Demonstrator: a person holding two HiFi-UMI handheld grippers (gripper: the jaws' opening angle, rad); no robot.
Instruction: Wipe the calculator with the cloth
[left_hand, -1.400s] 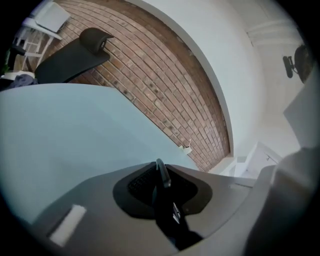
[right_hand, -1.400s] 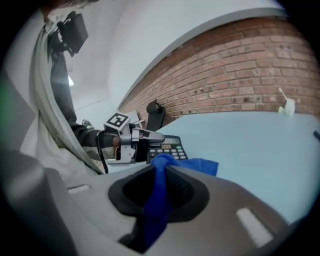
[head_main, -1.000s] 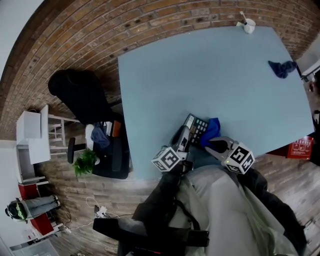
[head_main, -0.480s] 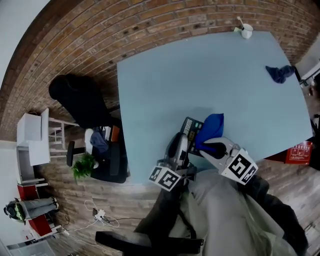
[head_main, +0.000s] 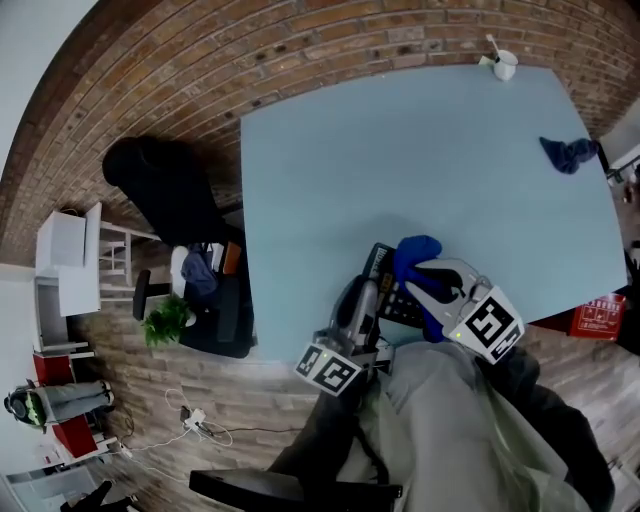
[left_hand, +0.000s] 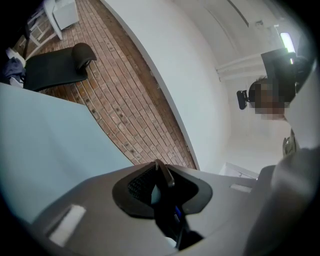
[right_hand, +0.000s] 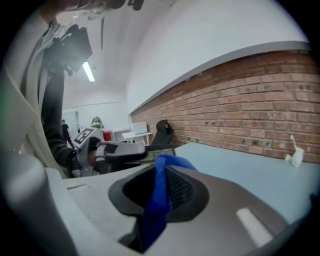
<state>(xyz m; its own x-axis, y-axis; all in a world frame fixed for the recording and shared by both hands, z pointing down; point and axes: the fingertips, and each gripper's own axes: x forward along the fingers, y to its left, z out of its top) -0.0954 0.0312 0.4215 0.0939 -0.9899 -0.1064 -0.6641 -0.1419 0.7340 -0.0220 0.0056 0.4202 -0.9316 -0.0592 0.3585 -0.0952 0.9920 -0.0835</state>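
In the head view the dark calculator (head_main: 392, 296) is held up over the near edge of the table (head_main: 420, 160). My left gripper (head_main: 372, 292) is shut on its left side. In the left gripper view only the calculator's thin dark edge (left_hand: 165, 176) shows, pinched between the jaws of the left gripper (left_hand: 161, 172). My right gripper (head_main: 428, 272) is shut on the blue cloth (head_main: 414, 250), which sits bunched over the calculator's far end. In the right gripper view the cloth (right_hand: 159, 200) hangs from the right gripper (right_hand: 162, 172), with the calculator (right_hand: 156, 152) and the left gripper (right_hand: 112, 150) just beyond.
A second dark blue cloth (head_main: 568, 153) lies at the table's right edge, and a white cup (head_main: 503, 65) stands at the far right corner. A black chair (head_main: 165, 195), a green plant (head_main: 168, 322) and white furniture (head_main: 65, 265) are on the floor to the left.
Both grippers have risen from the table, carrying the calculator and the cloth. The cloth has shifted from the calculator's right side to its far end.
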